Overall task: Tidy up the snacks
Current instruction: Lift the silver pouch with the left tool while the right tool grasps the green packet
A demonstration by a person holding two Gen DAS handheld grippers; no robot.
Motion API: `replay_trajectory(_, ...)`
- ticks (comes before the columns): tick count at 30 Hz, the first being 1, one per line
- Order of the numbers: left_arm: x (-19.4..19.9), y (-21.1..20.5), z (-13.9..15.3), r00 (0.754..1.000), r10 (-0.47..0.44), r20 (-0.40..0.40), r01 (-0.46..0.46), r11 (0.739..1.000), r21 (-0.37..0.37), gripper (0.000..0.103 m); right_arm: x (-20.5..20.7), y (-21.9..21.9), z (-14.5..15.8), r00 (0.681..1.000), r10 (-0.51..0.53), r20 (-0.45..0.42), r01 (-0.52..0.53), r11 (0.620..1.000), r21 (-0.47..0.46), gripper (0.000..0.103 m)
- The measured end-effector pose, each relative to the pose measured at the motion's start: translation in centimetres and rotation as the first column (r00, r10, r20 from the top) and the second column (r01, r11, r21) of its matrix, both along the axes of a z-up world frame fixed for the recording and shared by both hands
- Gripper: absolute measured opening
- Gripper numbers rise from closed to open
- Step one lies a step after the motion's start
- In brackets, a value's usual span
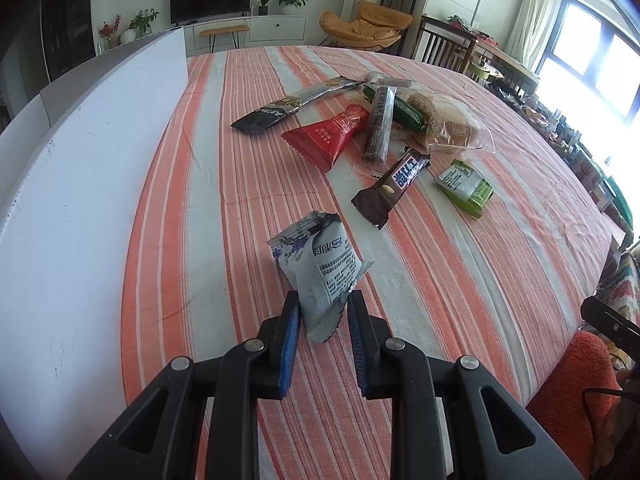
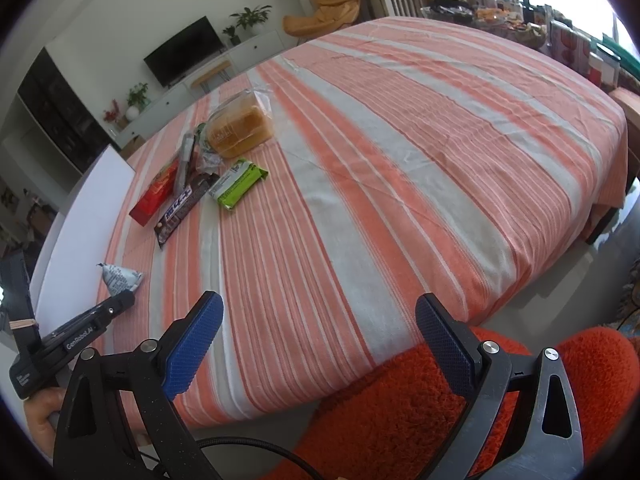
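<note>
— Gripped packet first: where is it?

— Pale grey-white crinkled foil snack packet [image 1: 320, 272], pinched by its lower end between the blue pads of the left gripper [image 1: 323, 304], clenched on it, hanging over the orange-and-white striped tablecloth [image 1: 460, 300].

— Its long axis?

— Runs toward twelve o'clock, tilted slightly to eleven. The white flat board [image 1: 80, 200] lies at nine o'clock; the snack pile around the red foil sachet [image 1: 326, 136] at one.

— Other hand?

— Right gripper [image 2: 320, 344] gapes wide, empty, farther off. Left is nearer.

Left tool [image 1: 323, 300] clamped narrow, right tool [image 2: 320, 316] spread wide
</note>
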State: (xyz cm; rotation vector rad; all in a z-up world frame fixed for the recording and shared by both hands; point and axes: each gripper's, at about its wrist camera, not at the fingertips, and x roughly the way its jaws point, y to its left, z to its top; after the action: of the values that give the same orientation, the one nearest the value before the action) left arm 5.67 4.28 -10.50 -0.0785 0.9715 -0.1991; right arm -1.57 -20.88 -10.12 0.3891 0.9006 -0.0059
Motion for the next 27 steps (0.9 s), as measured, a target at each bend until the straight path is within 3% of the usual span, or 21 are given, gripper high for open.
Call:
replay_trajectory(3, 0.0, 0.1, 0.2, 1.000, -0.001, 0.005, 0.001, 1.000, -0.003, 0.022, 0.2, -0.1, 0.0, 1.000, 0.010, -0.010, -0.010, 1.000, 0.008, 0.098)
replay_trajectory(6, -0.1, 0.4, 0.5, 1.000, 0.005, 0.008, -0.005, 1.000, -0.011, 0.021, 1.5, -1.0, -0.3, 0.997, 0.065, -0.051, -0.061, 0.995, 0.078, 0.098)
replay_trajectory(10, -0.3, 1.0, 0.4, 1.000, 0.013, 0.011, -0.013, 0.999, -0.037, 0.021, 4.3, -2.1, 0.3, 0.989, 0.078, -0.126, -0.073, 0.996, 0.047, 0.098)
replay_trajectory(14, -0.2, 1.2, -0.3, 1.000, 0.004, -0.002, -0.004, 0.999, -0.041, 0.021, 8.1, -1.0, 0.5, 0.973, 0.113, -0.202, -0.100, 0.992, 0.073, 0.098)
replay_trajectory(16, -0.1, 1.2, -0.6, 1.000, -0.018, -0.014, 0.017, 0.999, -0.047, 0.021, 10.4, 0.3, 0.6, 0.972, 0.117, -0.205, -0.112, 0.993, 0.035, 0.098)
replay_trajectory(19, -0.1, 1.3, -0.6, 0.999, -0.045, -0.016, 0.044, 0.998, -0.044, 0.023, 14.2, 3.8, 0.6, 0.954, 0.250, -0.168, -0.272, 0.955, -0.123, 0.098)
replay_trajectory(21, 0.0, 1.2, -0.6, 0.997, -0.070, -0.017, 0.069, 0.997, -0.042, 0.028, 16.2, 6.0, -0.4, 0.908, 0.369, -0.198, -0.403, 0.899, -0.174, 0.098)
replay_trajectory(22, 0.1, 1.1, -0.6, 0.996, -0.086, -0.015, 0.085, 0.996, -0.039, 0.035, 16.9, 6.8, -0.9, 0.886, 0.406, -0.222, -0.448, 0.874, -0.189, 0.098)
replay_trajectory(25, 0.3, 0.2, -0.6, 0.996, -0.087, 0.004, 0.087, 0.995, 0.042, 0.073, 18.0, 8.5, -2.0, 0.846, 0.456, -0.276, -0.522, 0.814, -0.256, 0.098)
replay_trajectory(27, 0.6, -0.4, -0.9, 0.996, -0.086, 0.014, 0.084, 0.993, 0.085, 0.075, 18.1, 8.9, -2.2, 0.843, 0.462, -0.275, -0.531, 0.797, -0.288, 0.098)
